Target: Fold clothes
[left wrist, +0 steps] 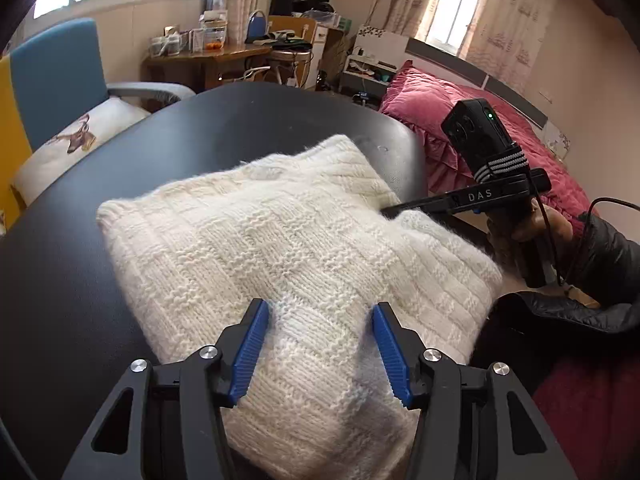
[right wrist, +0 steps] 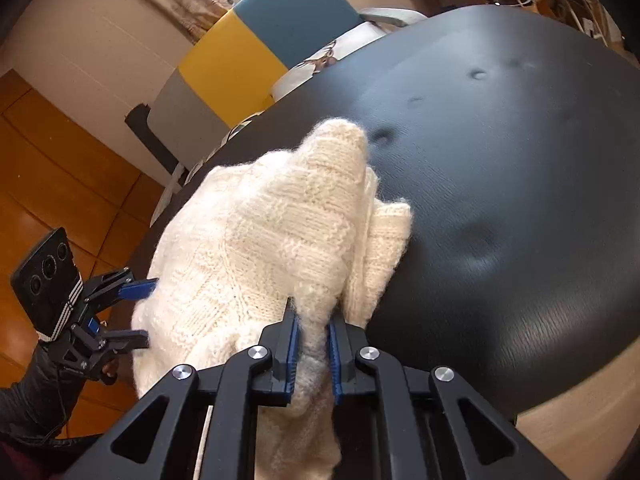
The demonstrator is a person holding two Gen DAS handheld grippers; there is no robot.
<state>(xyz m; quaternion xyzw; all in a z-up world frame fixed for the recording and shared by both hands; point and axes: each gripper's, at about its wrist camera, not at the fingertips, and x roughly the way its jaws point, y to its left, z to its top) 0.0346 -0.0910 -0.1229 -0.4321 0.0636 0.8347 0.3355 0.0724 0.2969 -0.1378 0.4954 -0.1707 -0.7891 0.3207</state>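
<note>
A cream knitted sweater (left wrist: 256, 248) lies folded into a thick rectangle on the black table (left wrist: 240, 120). My left gripper (left wrist: 320, 312) is open, its blue pads straddling the sweater's near edge without pinching it. My right gripper (right wrist: 312, 320) is shut on the sweater (right wrist: 272, 232) at its edge, with a fold of knit squeezed between the pads. In the left wrist view the right gripper (left wrist: 390, 210) reaches in at the sweater's right side. In the right wrist view the left gripper (right wrist: 146, 310) stands open at the sweater's left edge.
The black table (right wrist: 500, 160) extends beyond the sweater. A blue, yellow and grey chair (left wrist: 52, 76) with a deer cushion (left wrist: 76, 140) stands behind the table. A bed with a red cover (left wrist: 460, 120) is at the right, a cluttered wooden desk (left wrist: 212, 56) at the back.
</note>
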